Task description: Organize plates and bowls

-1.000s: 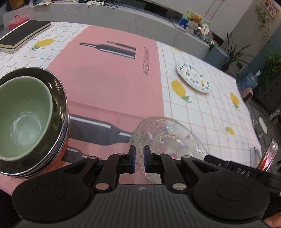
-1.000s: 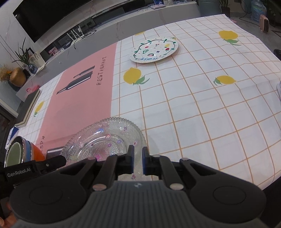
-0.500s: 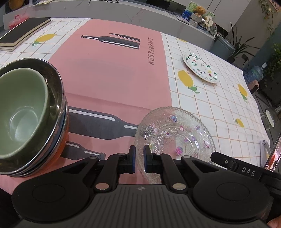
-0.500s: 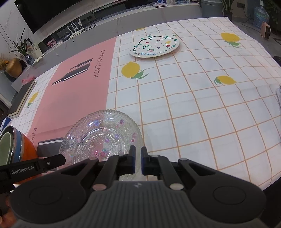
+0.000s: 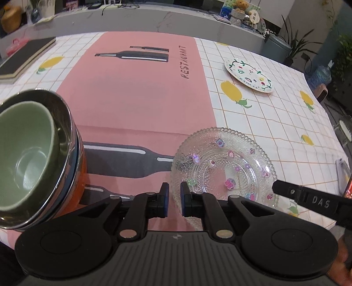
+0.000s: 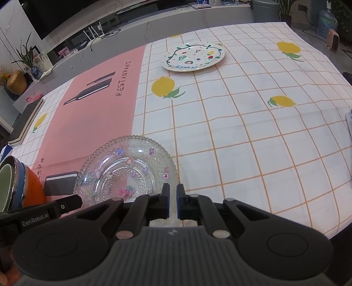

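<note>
A white tablecloth (image 6: 242, 136) with an orange grid and yellow lemon prints covers the table. A pink placemat (image 5: 140, 92) printed with dark bottles and the word RESTAURANT lies on it. At the far left edge rests a flat black book (image 5: 24, 55), perhaps a notebook. Beyond the table, a grey counter (image 5: 154, 17) carries a teddy bear (image 5: 241, 4). A potted plant (image 6: 26, 55) stands by a golden vase (image 6: 16, 82).
</note>
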`<action>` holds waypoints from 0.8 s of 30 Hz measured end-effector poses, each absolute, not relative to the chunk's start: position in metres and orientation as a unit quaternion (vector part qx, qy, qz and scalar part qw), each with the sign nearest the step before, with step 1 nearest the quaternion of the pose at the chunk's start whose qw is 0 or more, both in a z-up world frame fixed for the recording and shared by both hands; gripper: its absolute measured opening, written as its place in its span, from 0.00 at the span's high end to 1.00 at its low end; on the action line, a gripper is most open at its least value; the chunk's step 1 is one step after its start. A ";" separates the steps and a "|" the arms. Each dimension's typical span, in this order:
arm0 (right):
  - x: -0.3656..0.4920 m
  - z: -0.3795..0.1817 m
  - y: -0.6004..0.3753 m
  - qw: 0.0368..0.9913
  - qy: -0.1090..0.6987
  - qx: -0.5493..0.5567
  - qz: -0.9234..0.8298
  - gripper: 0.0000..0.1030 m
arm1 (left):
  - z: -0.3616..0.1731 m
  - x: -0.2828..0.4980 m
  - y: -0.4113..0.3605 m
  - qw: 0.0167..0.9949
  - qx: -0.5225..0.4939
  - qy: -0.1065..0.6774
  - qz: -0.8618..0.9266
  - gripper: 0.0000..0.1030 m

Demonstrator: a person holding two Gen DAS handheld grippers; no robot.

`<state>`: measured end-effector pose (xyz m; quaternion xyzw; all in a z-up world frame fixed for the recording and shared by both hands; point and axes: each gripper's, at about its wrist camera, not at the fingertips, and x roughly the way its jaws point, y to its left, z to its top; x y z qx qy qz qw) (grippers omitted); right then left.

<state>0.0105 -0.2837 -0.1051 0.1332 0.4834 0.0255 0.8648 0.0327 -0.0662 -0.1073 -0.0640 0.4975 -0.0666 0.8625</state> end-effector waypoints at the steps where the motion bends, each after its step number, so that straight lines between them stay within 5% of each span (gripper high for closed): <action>1: 0.011 -0.105 -0.283 0.866 0.482 0.131 0.026 0.93 | -0.108 0.033 -0.067 0.863 -0.060 0.497 -0.069 0.89; 9: 0.012 -0.107 -0.282 0.865 0.486 0.125 0.029 0.96 | -0.108 0.032 -0.072 0.867 -0.038 0.492 -0.074 0.88; 15: 0.012 -0.101 -0.290 0.869 0.476 0.131 0.028 0.89 | -0.096 0.033 -0.066 0.876 -0.043 0.475 -0.066 0.81; 22: 0.022 -0.087 -0.305 0.880 0.457 0.132 0.004 0.51 | -0.069 0.042 -0.076 0.892 -0.051 0.438 -0.096 0.72; 24: 0.027 -0.082 -0.310 0.884 0.448 0.133 0.004 0.50 | -0.061 0.048 -0.082 0.896 -0.049 0.429 -0.105 0.70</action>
